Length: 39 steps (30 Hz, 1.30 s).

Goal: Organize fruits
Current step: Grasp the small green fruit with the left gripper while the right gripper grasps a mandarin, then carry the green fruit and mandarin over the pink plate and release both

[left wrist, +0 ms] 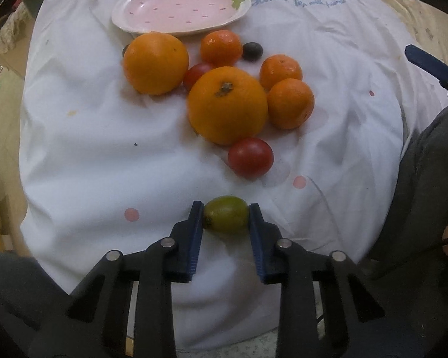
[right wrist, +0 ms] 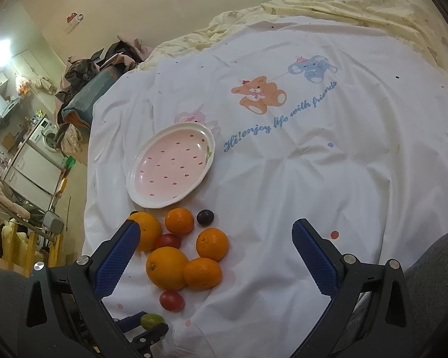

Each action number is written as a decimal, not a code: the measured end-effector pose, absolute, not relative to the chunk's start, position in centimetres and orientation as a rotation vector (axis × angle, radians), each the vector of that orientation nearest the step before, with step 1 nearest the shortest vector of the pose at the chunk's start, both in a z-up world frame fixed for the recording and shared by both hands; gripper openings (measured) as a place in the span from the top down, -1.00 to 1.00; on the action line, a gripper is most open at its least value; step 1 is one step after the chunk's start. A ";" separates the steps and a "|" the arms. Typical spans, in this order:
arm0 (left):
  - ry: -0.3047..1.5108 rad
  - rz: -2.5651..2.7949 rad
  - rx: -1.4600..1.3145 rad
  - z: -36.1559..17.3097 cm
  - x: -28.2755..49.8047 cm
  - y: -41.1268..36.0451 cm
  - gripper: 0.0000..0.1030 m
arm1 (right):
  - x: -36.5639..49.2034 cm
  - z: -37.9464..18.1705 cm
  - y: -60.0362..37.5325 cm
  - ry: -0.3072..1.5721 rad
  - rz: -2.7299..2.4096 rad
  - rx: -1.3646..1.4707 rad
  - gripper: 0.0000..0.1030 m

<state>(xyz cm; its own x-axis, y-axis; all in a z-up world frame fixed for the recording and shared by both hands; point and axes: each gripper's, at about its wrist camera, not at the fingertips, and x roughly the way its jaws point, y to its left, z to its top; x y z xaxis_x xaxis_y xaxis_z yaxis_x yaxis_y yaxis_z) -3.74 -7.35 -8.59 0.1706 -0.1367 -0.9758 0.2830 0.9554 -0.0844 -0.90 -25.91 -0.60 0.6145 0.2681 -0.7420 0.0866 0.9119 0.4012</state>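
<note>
My left gripper (left wrist: 226,213) is shut on a small green grape tomato (left wrist: 225,214), held just above the white sheet; it also shows in the right wrist view (right wrist: 152,320). Ahead lie two big oranges (left wrist: 227,104) (left wrist: 156,63), three mandarins (left wrist: 290,103), two red tomatoes (left wrist: 251,157) and a dark grape (left wrist: 252,51). A pink strawberry-pattern plate (left wrist: 180,4) lies empty beyond them. My right gripper (right wrist: 215,229) is open and empty, raised above the fruit pile (right wrist: 167,267), with the plate (right wrist: 171,165) ahead of it.
The white printed sheet (right wrist: 313,164) covers a bed with a yellow blanket (right wrist: 358,3) at the far side. The bed's left edge drops to a cluttered room floor (right wrist: 30,164). A grey-clad leg (left wrist: 427,179) lies at the right.
</note>
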 end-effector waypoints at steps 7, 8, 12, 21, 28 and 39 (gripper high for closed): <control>1.355 -0.297 0.070 -6.4 -4.2 -5.6 0.51 | -0.8 -0.9 -26.0 0.925 0.108 0.434 -1.00; 1.343 -0.295 0.052 -5.6 -4.1 -5.2 0.50 | -0.6 -1.0 -26.1 0.937 0.116 0.441 -1.00; 1.288 -0.259 0.014 -3.3 -2.8 -3.0 0.51 | 0.4 -2.9 -26.0 1.056 0.167 0.498 -0.90; 1.255 -0.218 -0.076 -3.1 -1.5 -0.6 0.50 | 2.3 -9.8 -24.2 1.356 0.255 0.654 -0.28; 1.244 -0.205 -0.117 -3.2 -1.1 -0.2 0.50 | 2.4 -11.5 -23.1 1.405 0.264 0.685 0.02; 1.225 -0.165 -0.123 -0.4 1.8 1.2 0.51 | 3.0 -5.6 -24.9 1.247 0.301 0.664 0.10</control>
